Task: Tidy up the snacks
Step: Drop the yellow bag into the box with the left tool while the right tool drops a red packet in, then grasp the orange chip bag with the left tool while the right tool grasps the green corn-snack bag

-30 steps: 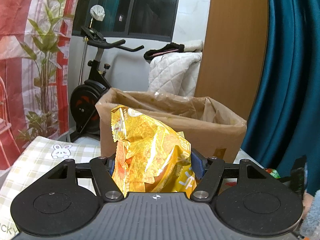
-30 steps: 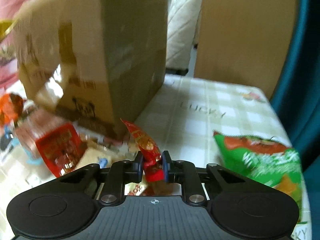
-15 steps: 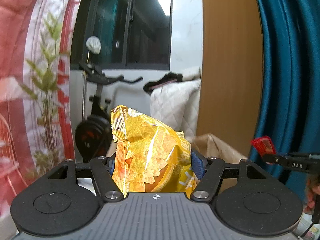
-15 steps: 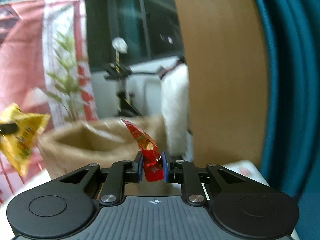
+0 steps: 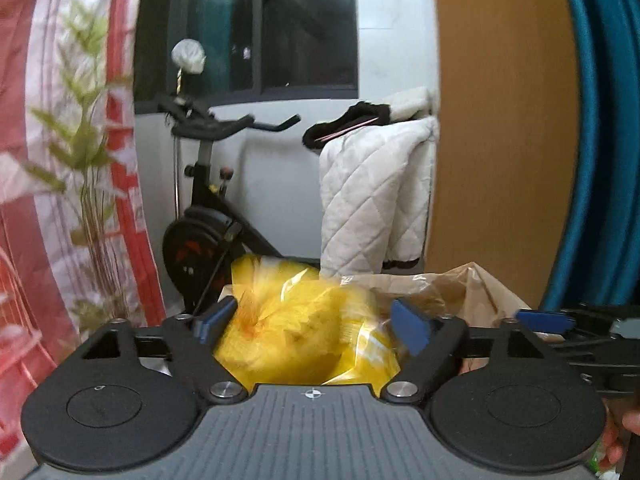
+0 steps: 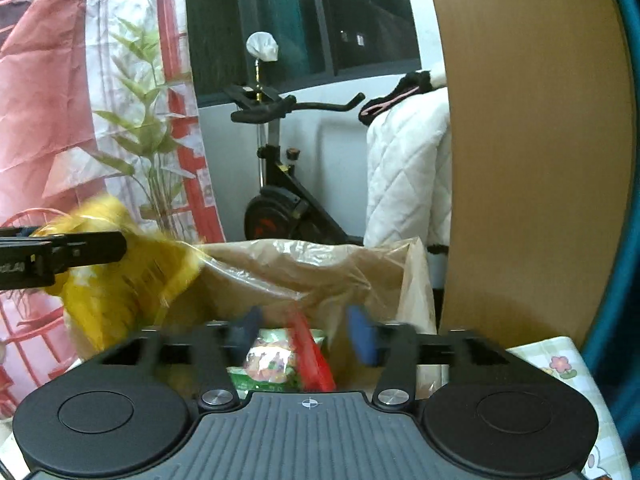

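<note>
Both pairs of fingers were spread and released above the cardboard box: the yellow snack bag blurred between the left fingers, the red packet between the right fingers, apparently dropping into it.

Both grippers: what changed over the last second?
Both opened. The left gripper let go of the yellow bag, now blurred and dropping between spread fingers toward the box. The right gripper released the red packet, falling into the box above a green packet. Both grippers rose from table level to above the box. Bike and curtains unchanged.
</note>
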A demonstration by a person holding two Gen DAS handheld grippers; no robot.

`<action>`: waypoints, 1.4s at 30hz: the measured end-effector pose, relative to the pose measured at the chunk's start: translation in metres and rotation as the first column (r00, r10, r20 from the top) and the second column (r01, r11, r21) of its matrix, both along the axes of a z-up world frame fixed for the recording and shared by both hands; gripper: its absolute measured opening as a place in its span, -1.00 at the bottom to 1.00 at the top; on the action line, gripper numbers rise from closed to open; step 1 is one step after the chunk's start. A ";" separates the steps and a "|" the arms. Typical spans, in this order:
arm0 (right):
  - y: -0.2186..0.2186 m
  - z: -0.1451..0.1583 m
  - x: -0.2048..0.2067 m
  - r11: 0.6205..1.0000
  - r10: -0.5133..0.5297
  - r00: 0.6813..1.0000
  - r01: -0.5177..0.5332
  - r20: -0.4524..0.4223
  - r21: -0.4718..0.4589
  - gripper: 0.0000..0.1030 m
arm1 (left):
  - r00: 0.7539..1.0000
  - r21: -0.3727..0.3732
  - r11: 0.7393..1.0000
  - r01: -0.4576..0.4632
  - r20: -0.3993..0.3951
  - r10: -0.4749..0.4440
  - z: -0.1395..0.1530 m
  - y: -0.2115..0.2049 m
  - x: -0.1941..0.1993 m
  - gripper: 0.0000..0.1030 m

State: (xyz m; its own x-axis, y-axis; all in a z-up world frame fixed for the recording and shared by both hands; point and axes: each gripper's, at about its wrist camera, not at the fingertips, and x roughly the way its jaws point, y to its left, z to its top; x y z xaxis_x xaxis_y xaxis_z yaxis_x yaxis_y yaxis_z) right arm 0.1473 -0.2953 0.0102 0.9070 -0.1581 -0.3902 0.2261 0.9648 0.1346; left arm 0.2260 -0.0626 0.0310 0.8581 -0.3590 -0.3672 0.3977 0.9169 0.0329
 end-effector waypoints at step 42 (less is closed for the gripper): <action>-0.067 -0.083 -0.161 0.953 -0.279 0.955 0.263 -0.098 -0.147 0.96 | 0.987 -0.135 0.983 -0.122 -0.122 0.105 -0.091 0.097 -0.110 0.73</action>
State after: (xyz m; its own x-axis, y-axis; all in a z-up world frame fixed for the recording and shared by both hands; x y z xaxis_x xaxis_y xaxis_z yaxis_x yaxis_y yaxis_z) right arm -0.0139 -0.3625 -0.0727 0.7723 -0.4484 -0.4500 0.4881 0.8722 -0.0313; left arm 0.1158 0.0348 -0.0602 0.8518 -0.3172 -0.4170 0.2845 0.9484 -0.1402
